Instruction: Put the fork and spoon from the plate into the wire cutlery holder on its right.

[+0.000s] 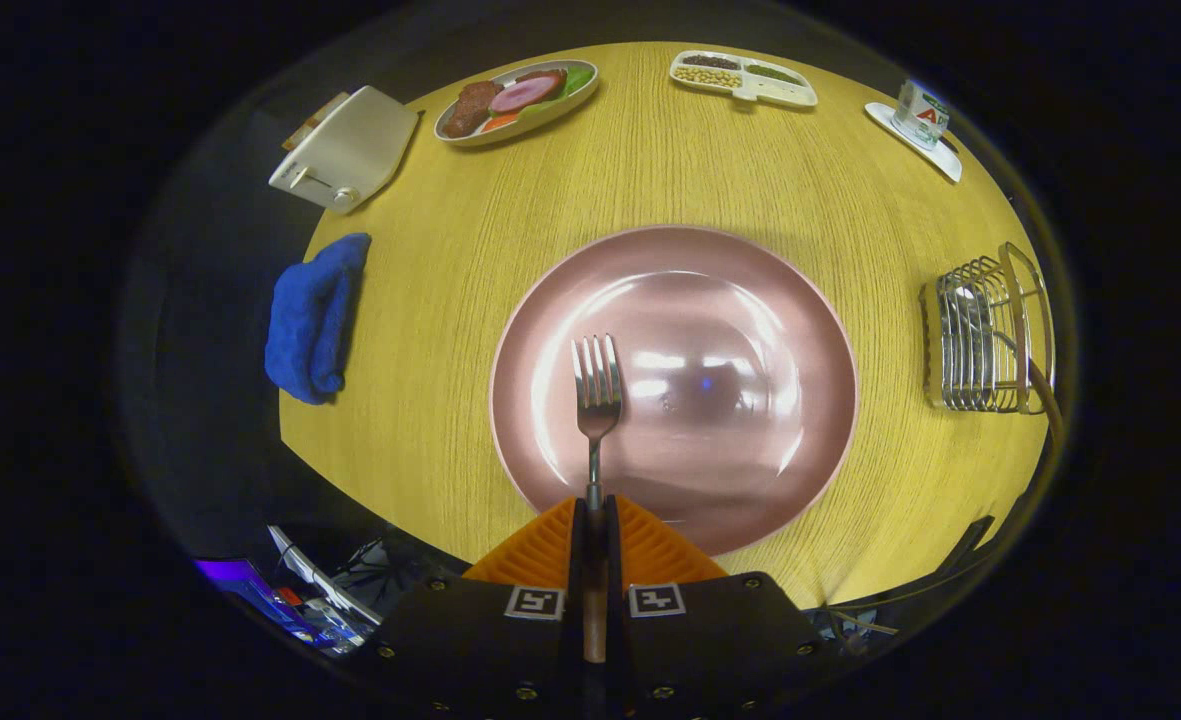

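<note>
The gripper has both fingers clamped on the handle of one fork, tines pointing ahead over one pink plate on the wooden table. To the plate's right stands one wire cutlery holder. Left lies one blue cloth. Beyond sit one white toaster, one food dish and one divided tray holding beans.

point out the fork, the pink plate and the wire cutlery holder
fork (597, 385): gripper view, on its tines, handle clamped between the fingers
pink plate (750, 300): gripper view, on its bare inner surface
wire cutlery holder (985, 340): gripper view, on its wire side
</note>
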Demonstrator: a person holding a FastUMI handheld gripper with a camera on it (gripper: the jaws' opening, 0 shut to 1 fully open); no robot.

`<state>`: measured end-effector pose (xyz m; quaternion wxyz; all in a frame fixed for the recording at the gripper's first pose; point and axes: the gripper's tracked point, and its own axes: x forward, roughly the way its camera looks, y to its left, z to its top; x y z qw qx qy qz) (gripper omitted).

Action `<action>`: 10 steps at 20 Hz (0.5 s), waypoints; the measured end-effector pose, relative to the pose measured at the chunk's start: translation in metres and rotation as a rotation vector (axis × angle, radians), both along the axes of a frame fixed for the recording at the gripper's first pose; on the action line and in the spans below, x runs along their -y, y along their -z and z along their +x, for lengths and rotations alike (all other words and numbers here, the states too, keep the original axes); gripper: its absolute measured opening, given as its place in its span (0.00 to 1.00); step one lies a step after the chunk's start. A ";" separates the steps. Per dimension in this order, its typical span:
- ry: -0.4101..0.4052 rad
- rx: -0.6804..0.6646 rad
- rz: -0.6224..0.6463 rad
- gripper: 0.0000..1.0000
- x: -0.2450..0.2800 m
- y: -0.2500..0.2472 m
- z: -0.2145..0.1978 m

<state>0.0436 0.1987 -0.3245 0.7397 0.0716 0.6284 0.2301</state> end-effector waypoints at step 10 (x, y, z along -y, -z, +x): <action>0.113 0.030 0.038 0.09 0.057 -0.046 0.038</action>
